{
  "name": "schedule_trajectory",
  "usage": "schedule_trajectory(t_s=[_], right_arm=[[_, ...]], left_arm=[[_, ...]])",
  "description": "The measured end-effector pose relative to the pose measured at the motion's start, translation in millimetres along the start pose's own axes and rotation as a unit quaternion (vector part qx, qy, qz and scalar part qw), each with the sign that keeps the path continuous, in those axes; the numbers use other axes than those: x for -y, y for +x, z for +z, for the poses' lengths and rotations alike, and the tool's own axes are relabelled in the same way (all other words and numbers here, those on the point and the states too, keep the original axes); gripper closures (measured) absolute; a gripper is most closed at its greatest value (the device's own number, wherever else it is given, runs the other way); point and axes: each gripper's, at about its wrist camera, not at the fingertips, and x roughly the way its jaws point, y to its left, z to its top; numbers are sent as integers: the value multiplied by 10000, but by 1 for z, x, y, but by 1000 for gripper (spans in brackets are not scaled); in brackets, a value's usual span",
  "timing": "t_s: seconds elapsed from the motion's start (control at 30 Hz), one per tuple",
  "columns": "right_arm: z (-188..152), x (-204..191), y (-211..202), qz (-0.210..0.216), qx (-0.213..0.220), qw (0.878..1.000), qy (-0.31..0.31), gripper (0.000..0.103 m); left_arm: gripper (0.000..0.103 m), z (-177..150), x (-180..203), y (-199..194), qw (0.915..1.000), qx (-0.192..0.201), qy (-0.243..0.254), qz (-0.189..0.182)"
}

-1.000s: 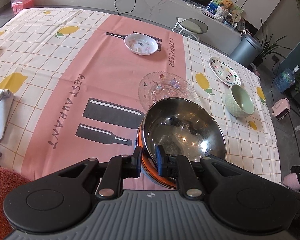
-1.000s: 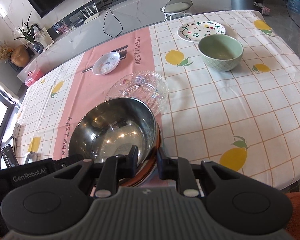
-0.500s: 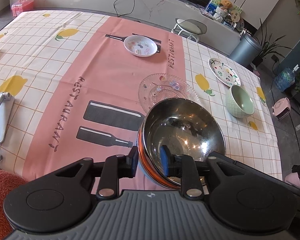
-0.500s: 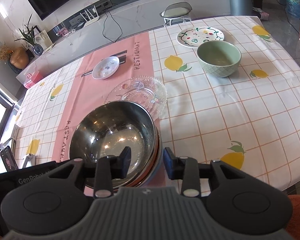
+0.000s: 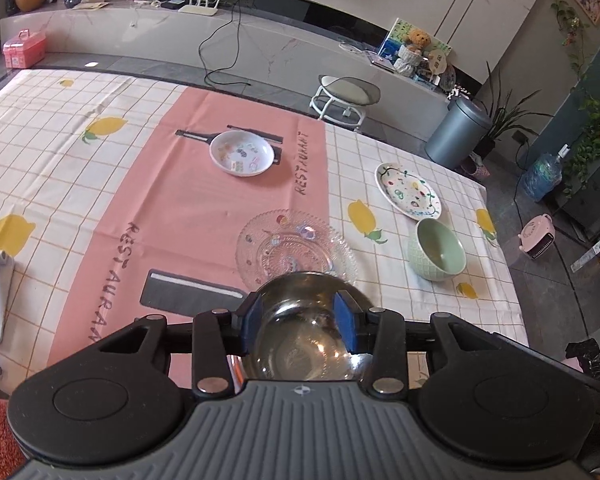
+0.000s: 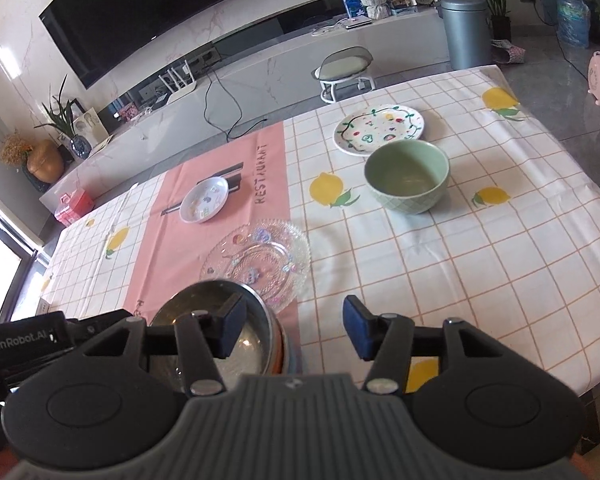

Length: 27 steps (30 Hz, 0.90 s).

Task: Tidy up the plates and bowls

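Left gripper (image 5: pixel 300 326) has its blue-padded jaws spread wide, holding nothing, hovering over the shiny stainless steel bowl (image 5: pixel 304 340) near the table's front edge. Right gripper (image 6: pixel 290 332) is likewise wide open and empty; its left pad sits over the steel bowl's rim and the right pad over bare cloth. The steel bowl appears nested on an orange-rimmed bowl (image 6: pixel 278 354), with something bluish under that, mostly hidden; can't tell exactly how many pieces are stacked. Just beyond it lies the clear patterned glass plate (image 5: pixel 296 250), close to the bowl stack, maybe touching, unclear. The pale green ceramic bowl (image 6: pixel 407 176) stands alone further right, just beside the white plate with painted vine border (image 6: pixel 379 129). The small white plate with coloured stickers (image 5: pixel 242 153) sits far back on the pink strip of the lemon-print tablecloth (image 5: pixel 60 168). Step judgement: bowl stacking under way, the steel bowl set down and let go. Next likely calls for the right gripper to reach forward to the green bowl, pinch its rim on the near wall and lift it to the stack, or else start gathering plates. The green bowl's wall looks thick, so the jaws should go in wide.
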Motion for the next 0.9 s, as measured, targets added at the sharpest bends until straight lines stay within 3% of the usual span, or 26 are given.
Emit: schedule_trajectory(t_s=[0.27,0.4,0.53,0.7,0.9], right_arm=[[24,33,-3,-124,204,9990,379,46],[34,46,-2,-166,247,9987,422,45],[43,63,2,-236,304,9976,567,45],[53,94,14,-342,333,9930,1076,45],[63,125,37,-424,357,9783,1996,45]], left_arm=[[55,26,40,8,9977,-21,512,-453],[55,38,61,13,9941,-24,969,-487],[55,50,75,23,9918,-193,1078,-665],[55,58,100,42,9877,-259,1390,-662],[55,57,129,80,9844,-570,1544,-620]])
